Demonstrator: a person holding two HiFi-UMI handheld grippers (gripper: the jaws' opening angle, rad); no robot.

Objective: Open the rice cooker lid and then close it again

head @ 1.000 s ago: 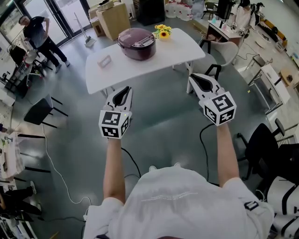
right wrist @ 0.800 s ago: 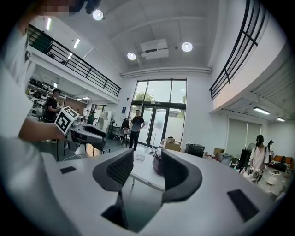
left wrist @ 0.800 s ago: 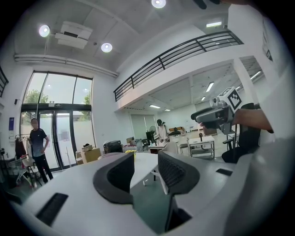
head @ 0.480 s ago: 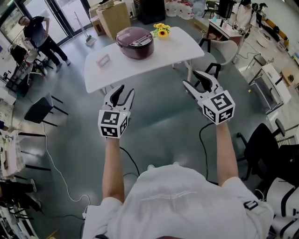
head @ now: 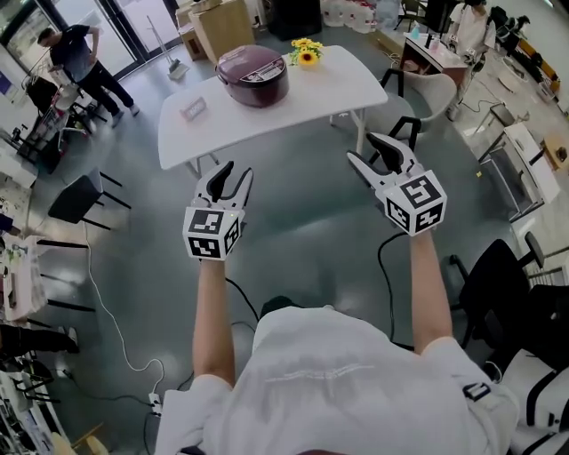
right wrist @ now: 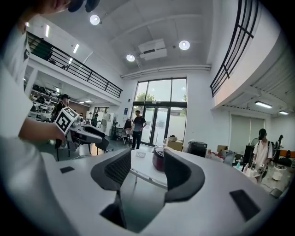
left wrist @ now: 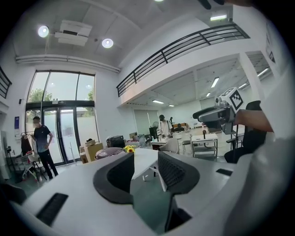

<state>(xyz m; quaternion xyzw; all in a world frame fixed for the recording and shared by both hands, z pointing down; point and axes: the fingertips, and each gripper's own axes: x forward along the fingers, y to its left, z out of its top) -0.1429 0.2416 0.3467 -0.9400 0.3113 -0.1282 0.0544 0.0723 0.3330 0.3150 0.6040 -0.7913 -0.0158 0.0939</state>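
Observation:
The maroon rice cooker (head: pixel 253 74) stands with its lid down on a white table (head: pixel 338 84) well ahead of me. My left gripper (head: pixel 236 172) is held over the grey floor short of the table's near edge, open, with nothing between its fingers. To its right, my right gripper (head: pixel 363 147) is also open and empty. In the left gripper view the cooker (left wrist: pixel 109 152) shows far beyond the left gripper (left wrist: pixel 145 167). In the right gripper view the cooker (right wrist: pixel 158 159) sits in the distance between the fingers of the right gripper (right wrist: pixel 147 169).
Yellow sunflowers (head: pixel 307 53) and a small card (head: pixel 194 108) share the table. A black chair (head: pixel 78 201) stands at the left and another chair (head: pixel 404 133) by the table's right end. A person (head: pixel 78 59) stands at the far left near a cardboard box (head: pixel 218 27).
Both grippers went from shut to open. Both hands have edged forward toward the table.

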